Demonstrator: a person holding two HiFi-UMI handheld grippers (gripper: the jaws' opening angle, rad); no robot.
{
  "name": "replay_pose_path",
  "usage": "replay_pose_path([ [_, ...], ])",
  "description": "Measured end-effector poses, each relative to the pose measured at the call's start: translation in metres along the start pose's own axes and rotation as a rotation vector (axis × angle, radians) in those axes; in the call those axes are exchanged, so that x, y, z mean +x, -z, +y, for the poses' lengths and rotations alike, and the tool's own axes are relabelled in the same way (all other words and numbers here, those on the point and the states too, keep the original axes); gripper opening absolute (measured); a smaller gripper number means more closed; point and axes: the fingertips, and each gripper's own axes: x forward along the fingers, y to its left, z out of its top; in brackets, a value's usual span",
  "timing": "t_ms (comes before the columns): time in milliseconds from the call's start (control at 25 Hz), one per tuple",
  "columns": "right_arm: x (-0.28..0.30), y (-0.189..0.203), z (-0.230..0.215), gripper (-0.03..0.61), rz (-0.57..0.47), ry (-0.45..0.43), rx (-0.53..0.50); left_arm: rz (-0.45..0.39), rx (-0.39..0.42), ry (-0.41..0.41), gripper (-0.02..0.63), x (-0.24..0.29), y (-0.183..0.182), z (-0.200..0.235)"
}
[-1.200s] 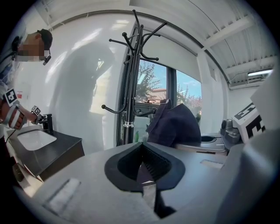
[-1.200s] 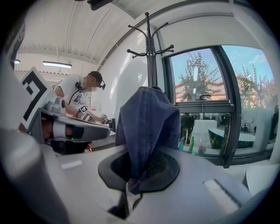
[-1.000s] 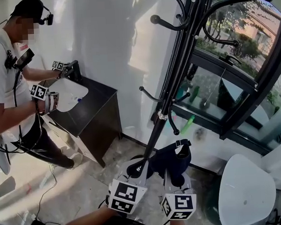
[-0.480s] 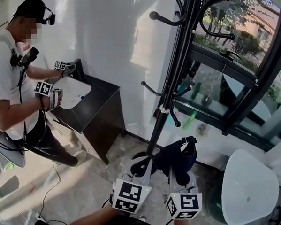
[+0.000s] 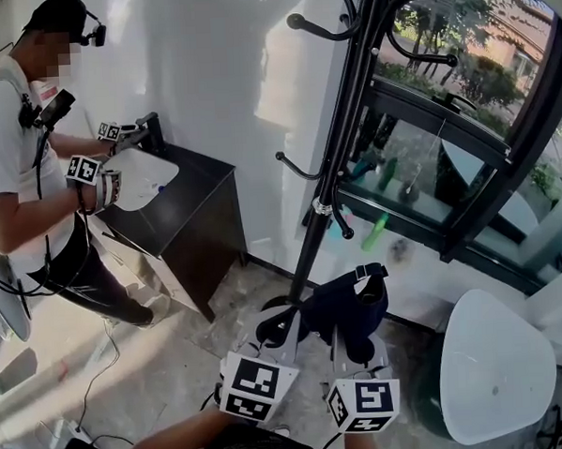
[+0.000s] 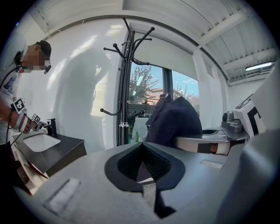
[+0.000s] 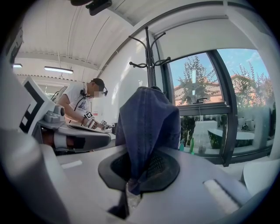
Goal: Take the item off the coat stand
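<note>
Garment (image 5: 346,305) R of stand (image 5: 342,136) (nr base)

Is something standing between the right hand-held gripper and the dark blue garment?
Nothing visible: the right hand-held gripper is shut on the dark blue garment, which is off the hooks of the coat stand.

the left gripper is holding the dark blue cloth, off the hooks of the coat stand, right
Not quite: it is the right gripper that holds the dark blue cloth, pinched between its jaws in the right gripper view. The cloth is off the hooks of the coat stand.
</note>
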Motion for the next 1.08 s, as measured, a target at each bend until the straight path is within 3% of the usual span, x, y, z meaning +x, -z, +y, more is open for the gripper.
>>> replay_pose_path([
  [1080, -0.013, -0.001, 0.004, 0.012, -0.005, 0.005, -0.025, -0.010, 0.005, -0.004, 0.002, -0.009, 0.002, -0.006],
])
